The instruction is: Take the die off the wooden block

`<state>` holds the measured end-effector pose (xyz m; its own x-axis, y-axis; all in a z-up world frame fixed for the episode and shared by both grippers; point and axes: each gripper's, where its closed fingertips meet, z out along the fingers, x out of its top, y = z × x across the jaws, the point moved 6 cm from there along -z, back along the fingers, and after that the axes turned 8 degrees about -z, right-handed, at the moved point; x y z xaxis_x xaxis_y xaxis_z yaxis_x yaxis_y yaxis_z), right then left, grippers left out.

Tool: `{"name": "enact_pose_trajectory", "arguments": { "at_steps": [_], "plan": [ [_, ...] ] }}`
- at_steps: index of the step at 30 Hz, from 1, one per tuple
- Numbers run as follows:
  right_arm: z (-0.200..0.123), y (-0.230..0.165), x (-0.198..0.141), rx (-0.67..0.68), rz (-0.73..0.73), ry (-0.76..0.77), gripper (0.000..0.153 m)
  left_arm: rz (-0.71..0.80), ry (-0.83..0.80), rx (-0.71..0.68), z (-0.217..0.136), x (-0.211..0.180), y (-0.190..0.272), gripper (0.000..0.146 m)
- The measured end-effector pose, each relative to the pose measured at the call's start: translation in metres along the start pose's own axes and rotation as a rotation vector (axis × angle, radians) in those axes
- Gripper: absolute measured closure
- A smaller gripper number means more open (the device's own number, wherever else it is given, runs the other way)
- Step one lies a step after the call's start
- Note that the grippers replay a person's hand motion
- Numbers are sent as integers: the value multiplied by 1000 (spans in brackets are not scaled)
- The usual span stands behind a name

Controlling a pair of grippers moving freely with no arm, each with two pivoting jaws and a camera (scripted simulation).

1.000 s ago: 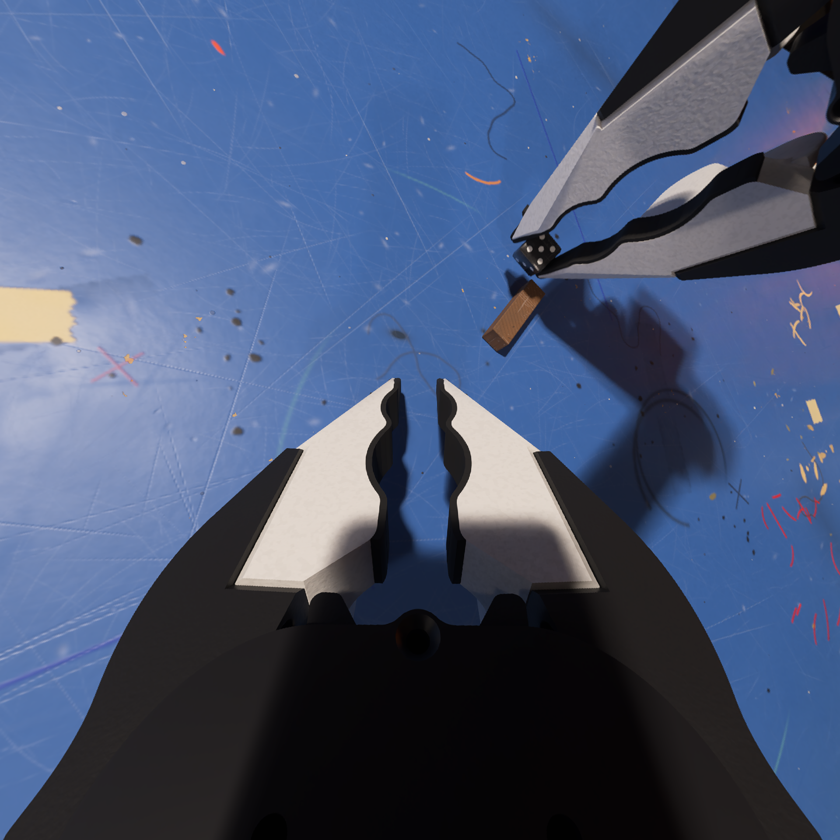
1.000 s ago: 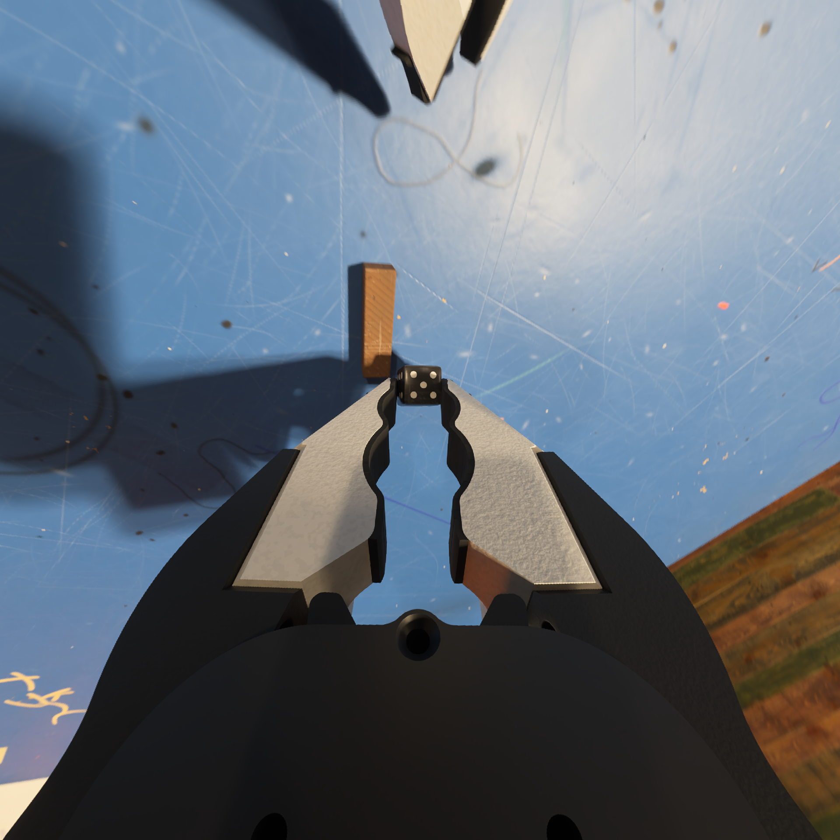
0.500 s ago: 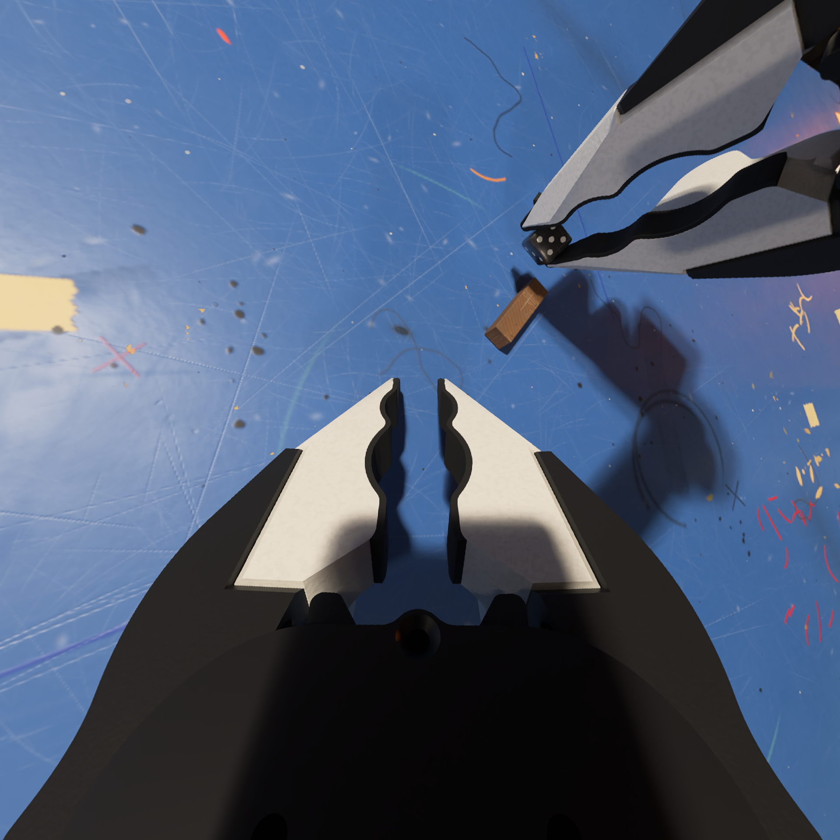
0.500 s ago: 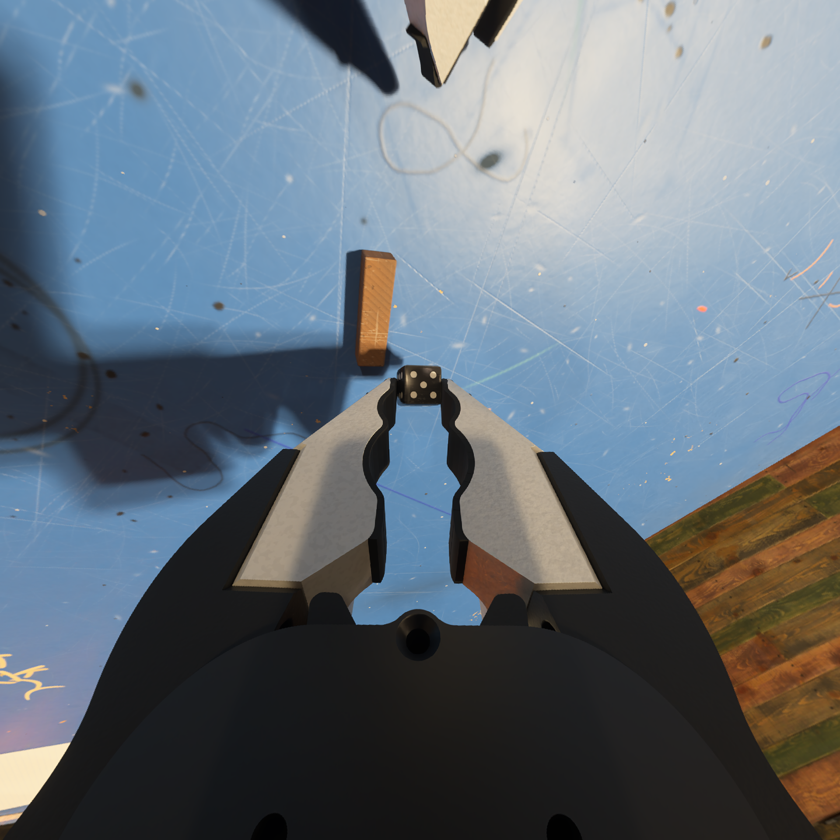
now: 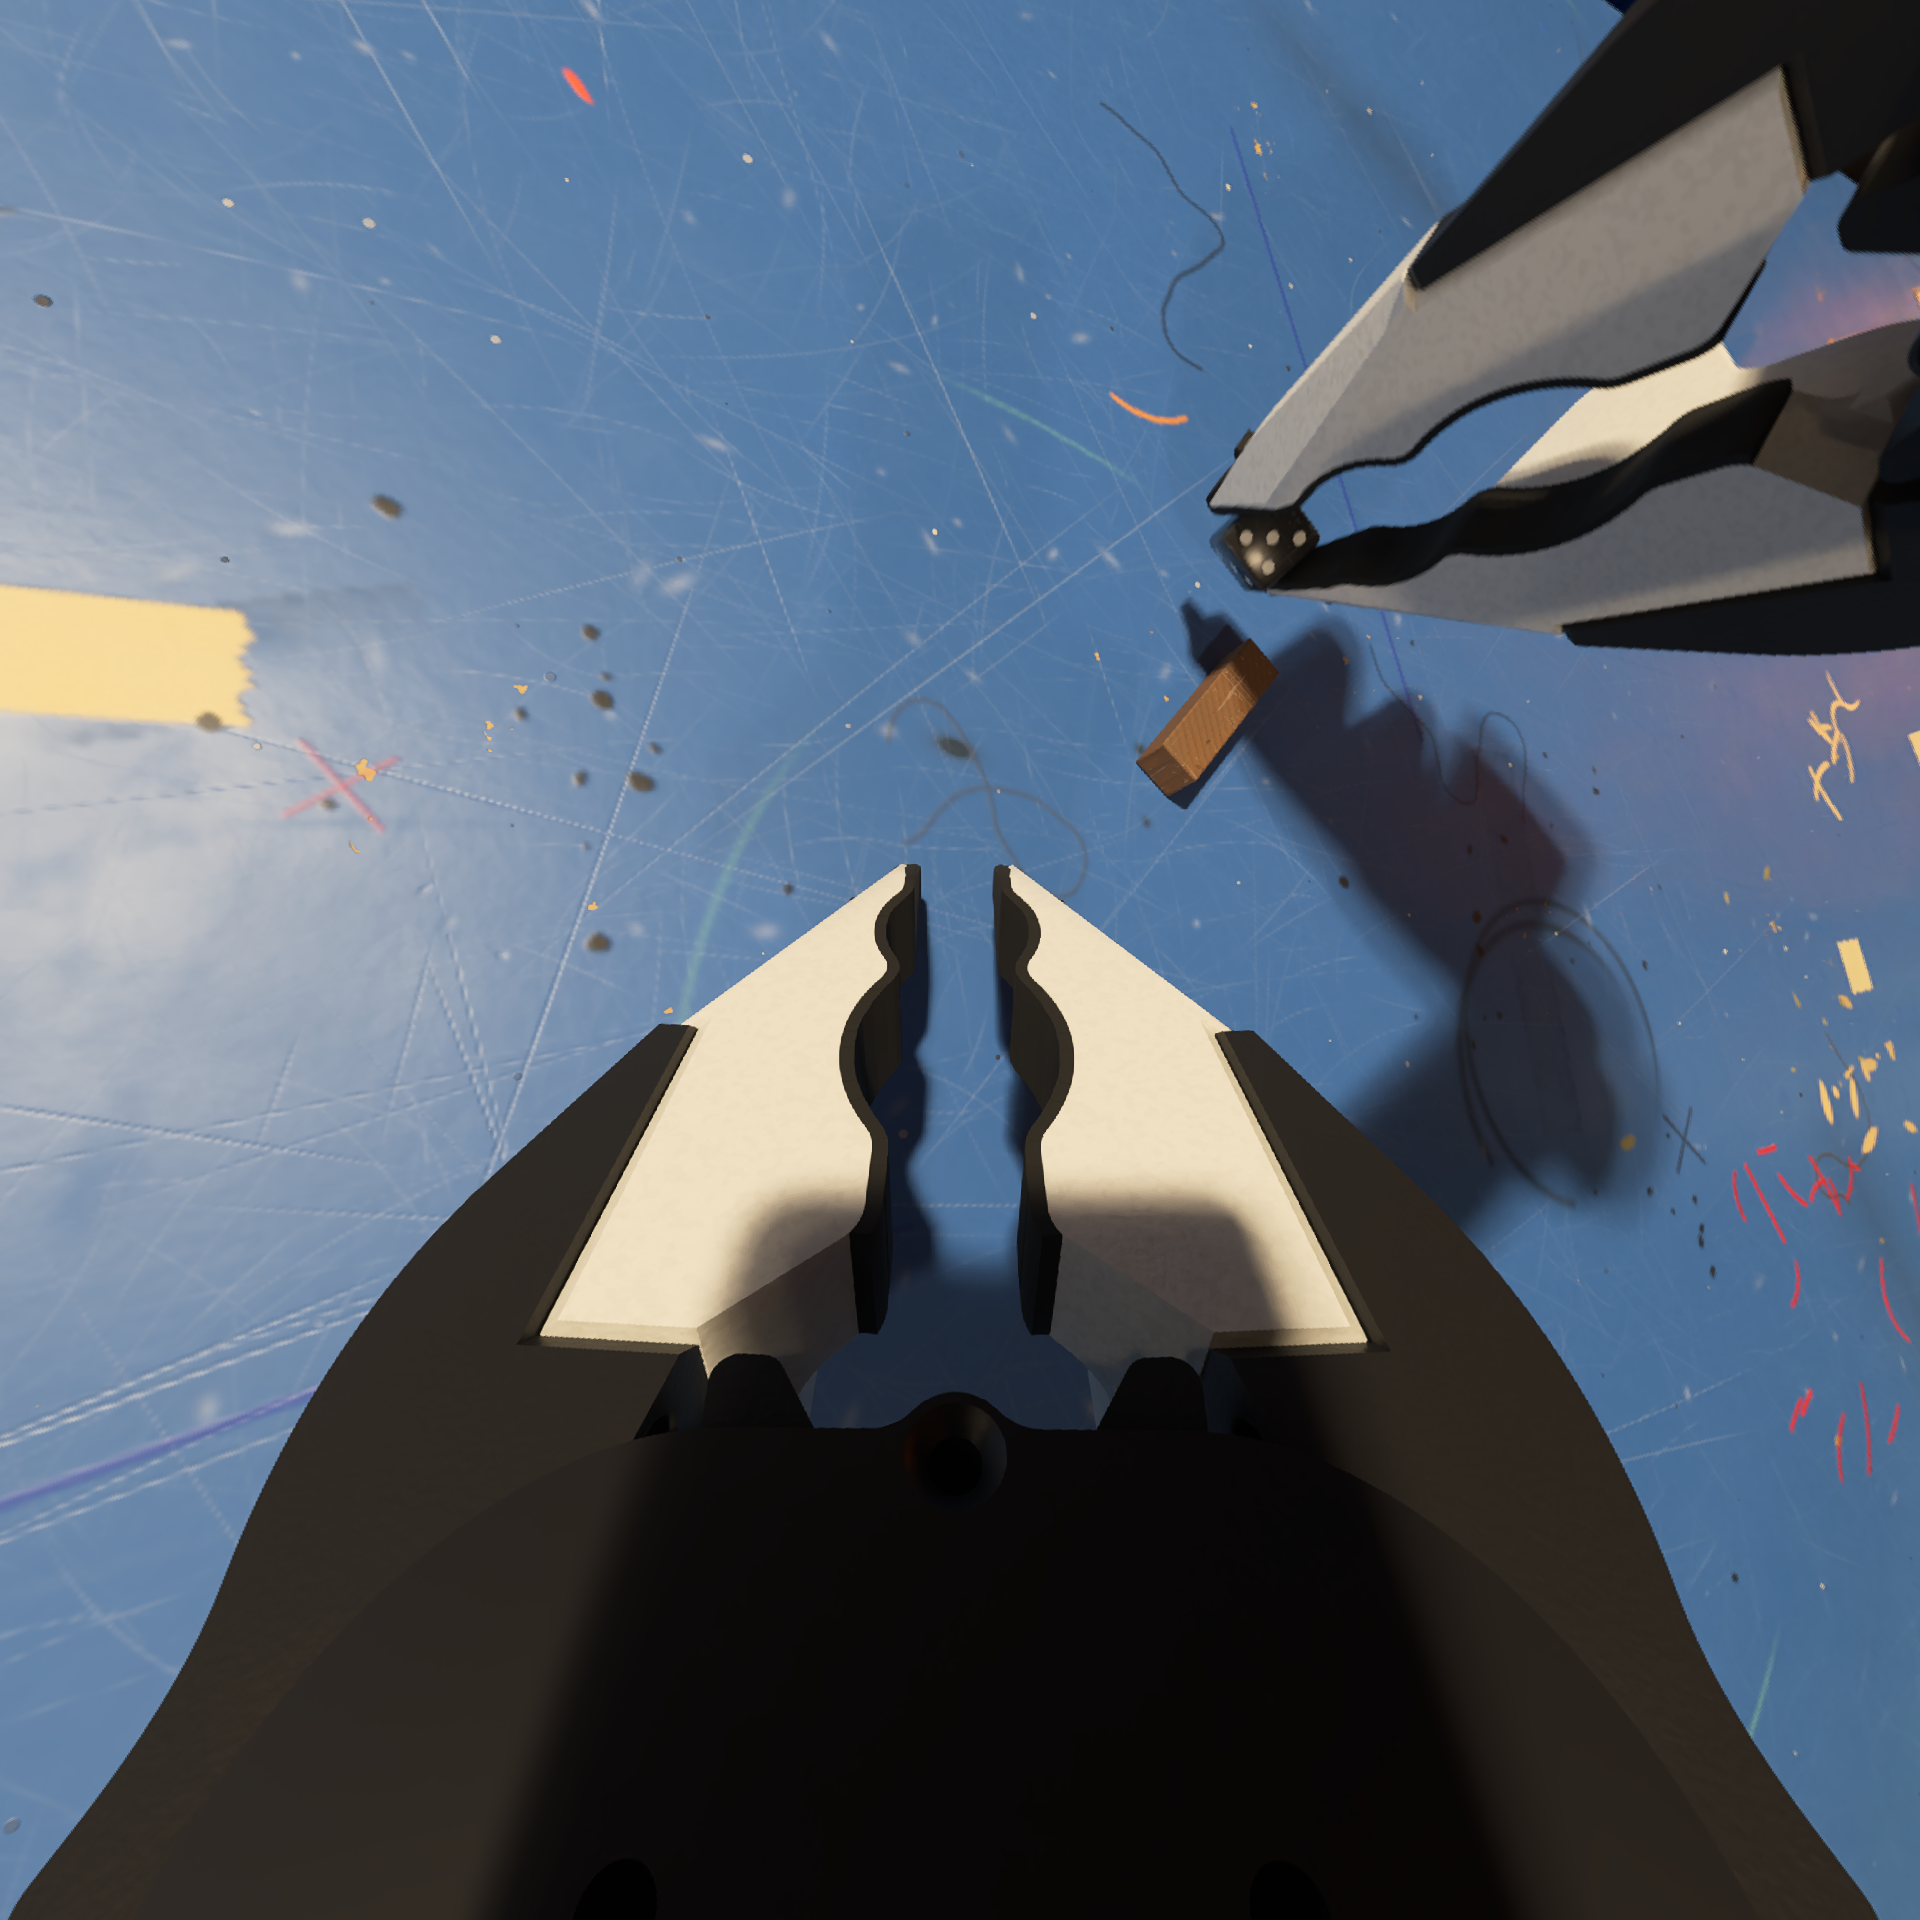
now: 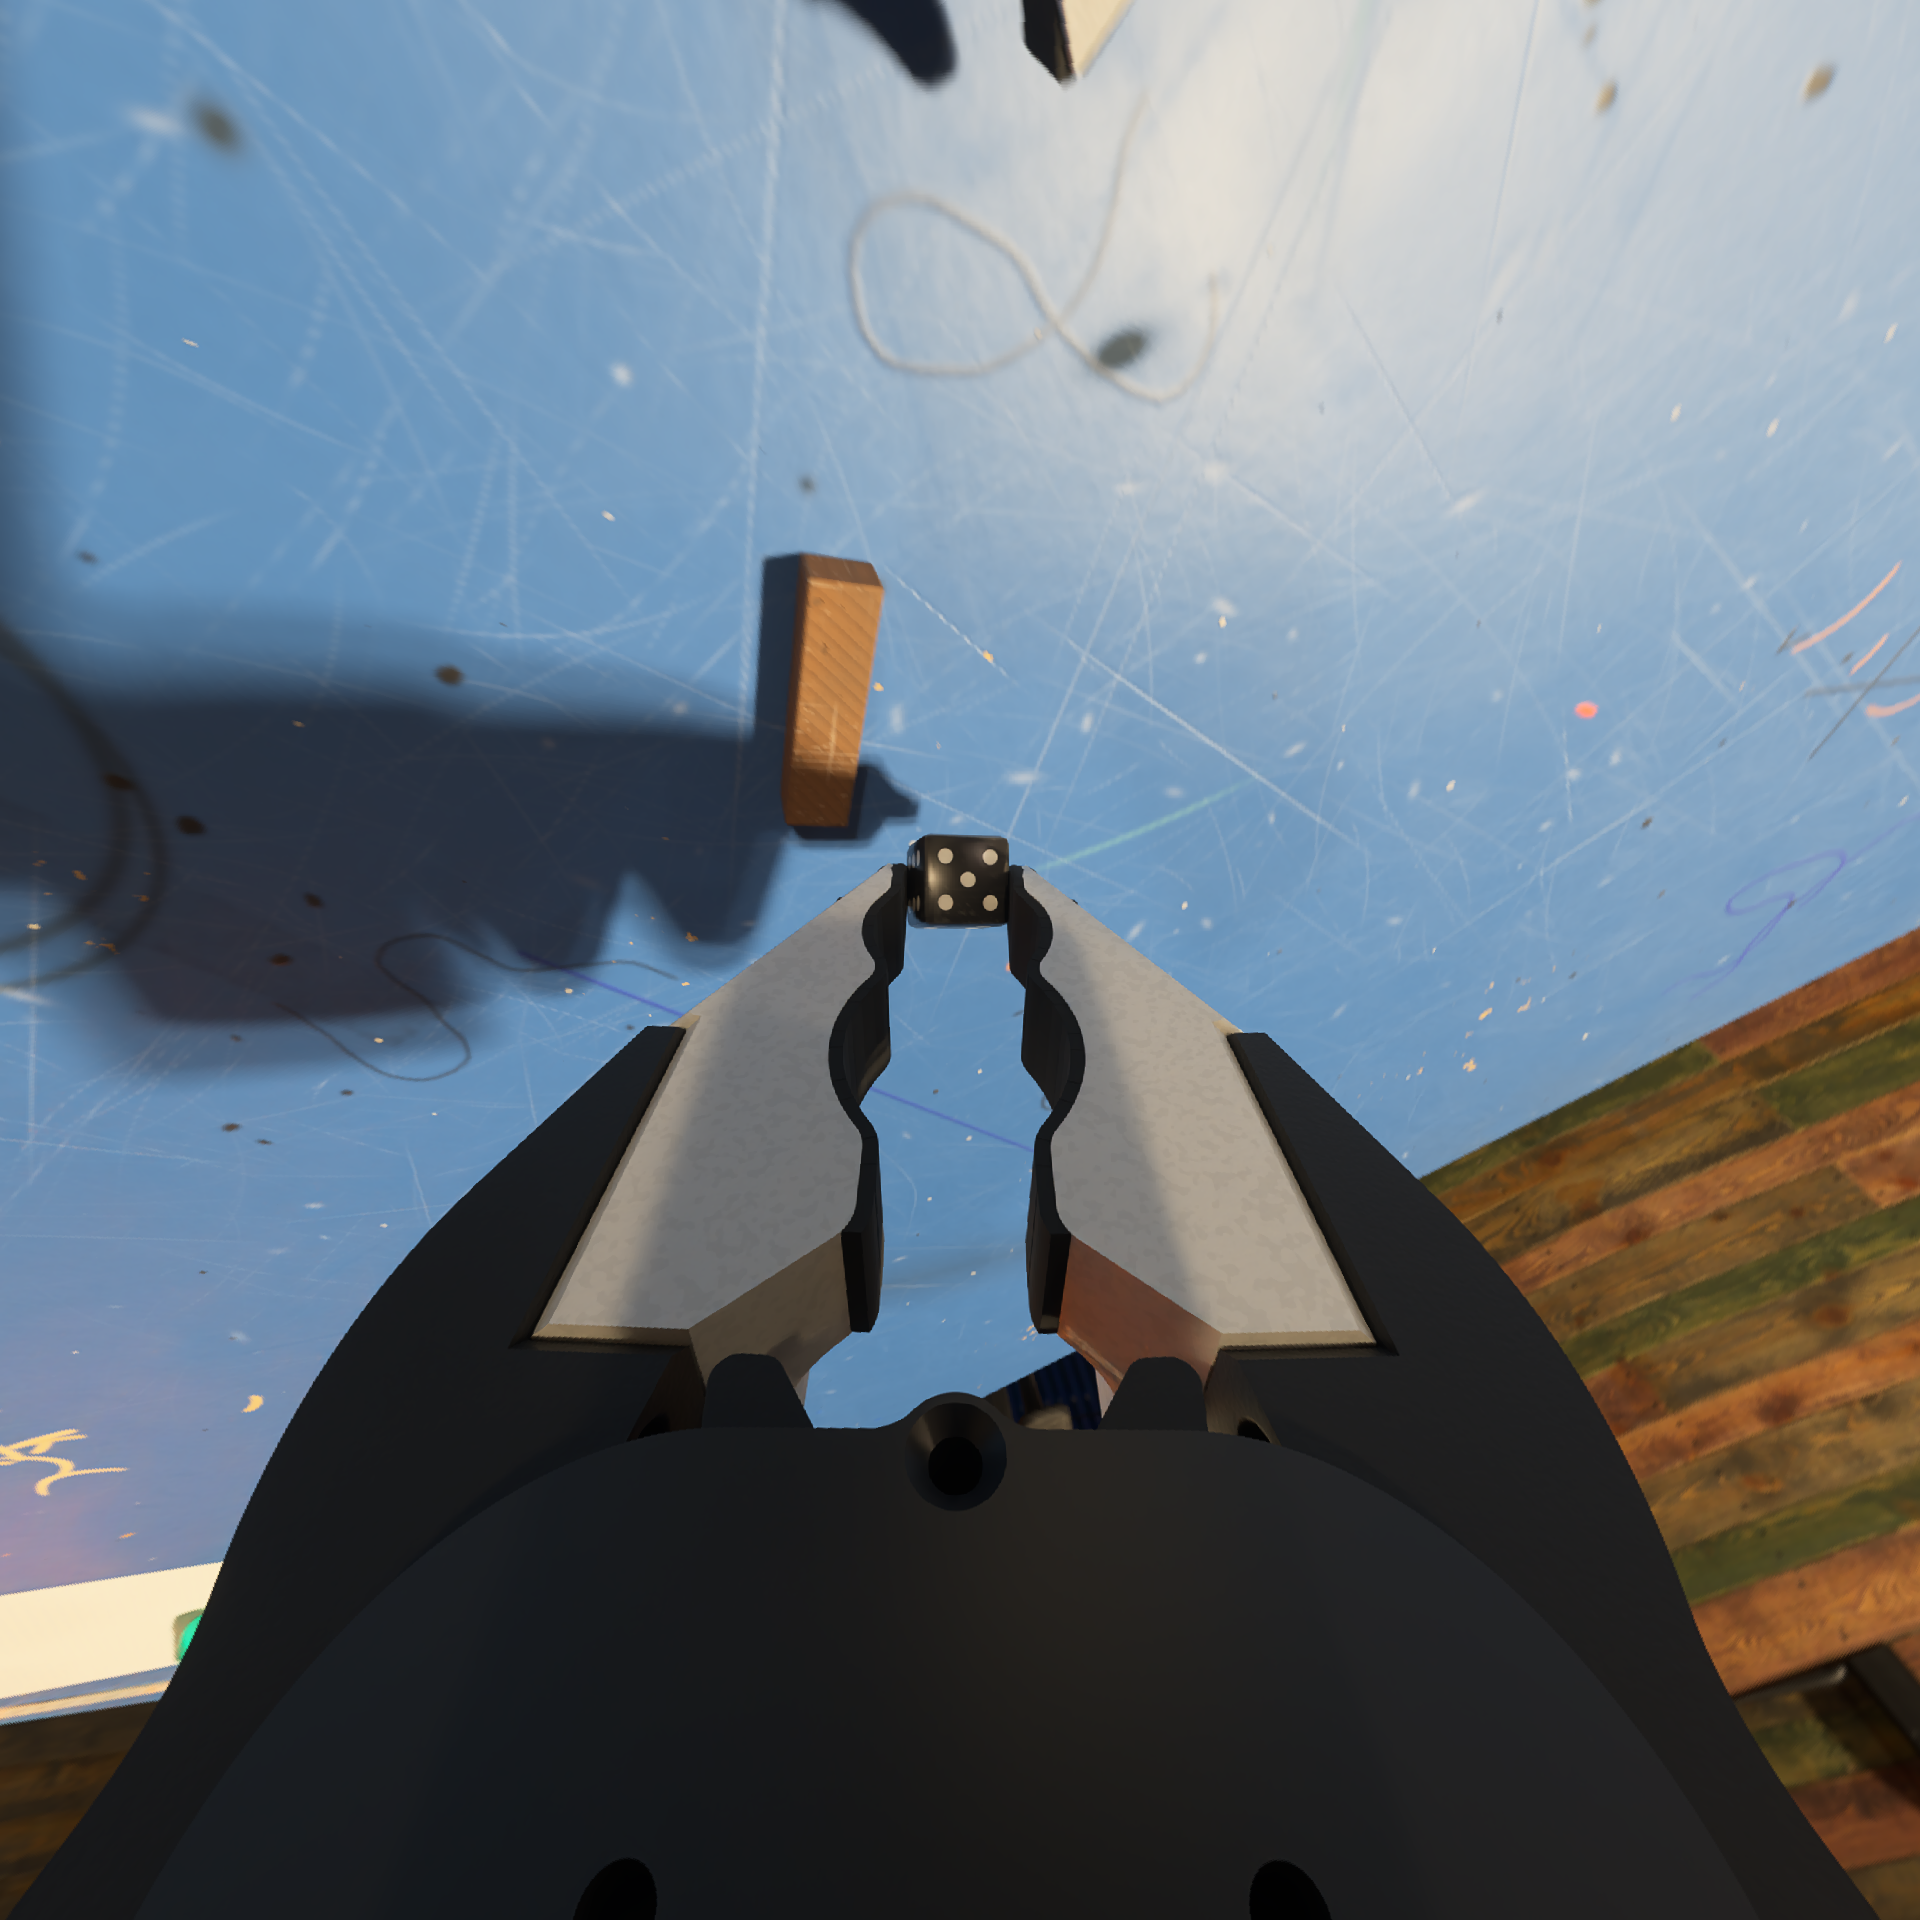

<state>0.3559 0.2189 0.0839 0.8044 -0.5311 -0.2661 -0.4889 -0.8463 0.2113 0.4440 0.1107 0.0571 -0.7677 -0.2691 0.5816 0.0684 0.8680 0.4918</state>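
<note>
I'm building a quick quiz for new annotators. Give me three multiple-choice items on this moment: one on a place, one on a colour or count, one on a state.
1. Where is the die?
A. Lying on the wooden block
B. Between the right gripper's fingertips, clear of the block
C. On the blue tabletop beside the tape

2. What does the die look like?
A. Black with white pips
B. White with black pips
C. Red with gold pips

3. How is the left gripper?
A. Clamped on the wooden block
B. Holding the die
C. Holding nothing, its fingers slightly apart

Answers:
1 B: the right gripper pinches the die, and the wooden block lies bare on the blue tabletop.
2 A: the right wrist view shows a black face with five white pips.
3 C: only tabletop shows through the gap between its fingers.
</note>
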Motion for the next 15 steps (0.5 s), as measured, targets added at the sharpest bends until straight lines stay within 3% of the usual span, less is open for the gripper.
{"name": "enact_pose_trajectory", "arguments": {
  "at_steps": [15],
  "plan": [
    [-3, -1, 7, 19, -53, 1, 134, -4, 1, -7, 0, 0, -1, 132]
  ]
}}
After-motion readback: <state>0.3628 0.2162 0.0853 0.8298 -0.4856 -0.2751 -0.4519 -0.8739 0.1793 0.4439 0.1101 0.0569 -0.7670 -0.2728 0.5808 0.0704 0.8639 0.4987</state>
